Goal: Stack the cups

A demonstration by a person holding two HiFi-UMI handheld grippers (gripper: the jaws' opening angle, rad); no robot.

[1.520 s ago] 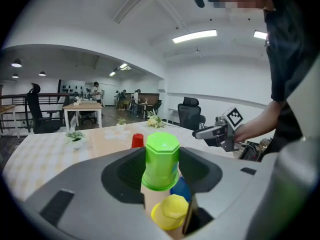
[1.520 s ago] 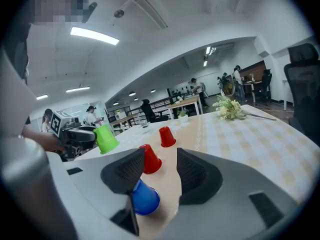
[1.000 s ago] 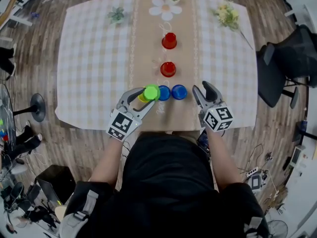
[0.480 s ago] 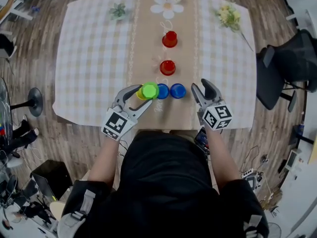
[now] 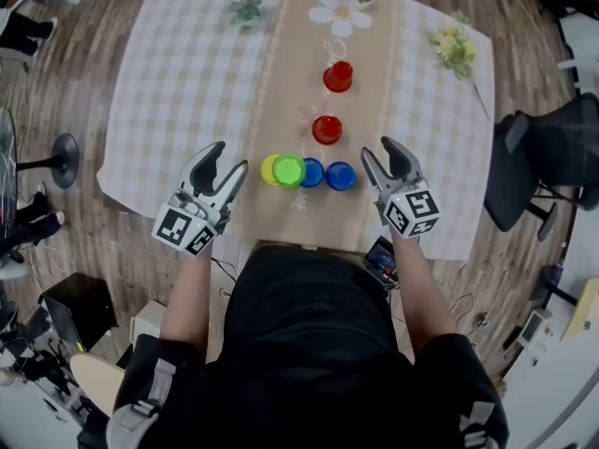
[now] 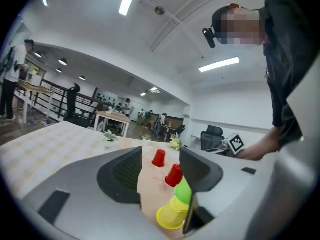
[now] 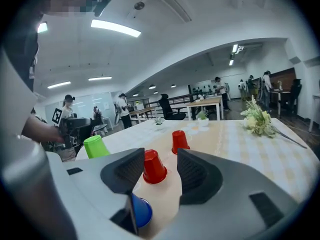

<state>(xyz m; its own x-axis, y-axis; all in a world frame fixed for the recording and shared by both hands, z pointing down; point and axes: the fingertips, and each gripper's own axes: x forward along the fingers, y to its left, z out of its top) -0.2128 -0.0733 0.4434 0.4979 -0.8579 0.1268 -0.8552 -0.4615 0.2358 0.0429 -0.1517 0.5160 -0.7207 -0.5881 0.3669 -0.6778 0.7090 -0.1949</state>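
A green cup (image 5: 289, 169) sits on top of a yellow cup (image 5: 270, 168) near the table's front edge. Right of them stand two blue cups (image 5: 312, 172) (image 5: 341, 176). Two red cups (image 5: 327, 129) (image 5: 338, 76) stand upside down farther along the tan runner. My left gripper (image 5: 227, 165) is open and empty, a short way left of the green and yellow pair. Its own view shows the green cup (image 6: 184, 190) over the yellow one (image 6: 170, 215). My right gripper (image 5: 381, 158) is just right of the blue cups, its jaws opening slightly with nothing between them; the near red cup (image 7: 153, 167) stands beyond them.
The table (image 5: 178, 92) has a checked cloth with small plants (image 5: 246, 9) at the far end and a flower bunch (image 5: 455, 50) at the far right. A black office chair (image 5: 552, 148) stands to the right of the table.
My left gripper has drawn back to the left, away from the green cup, which stays on the yellow one. The right gripper has hardly moved.
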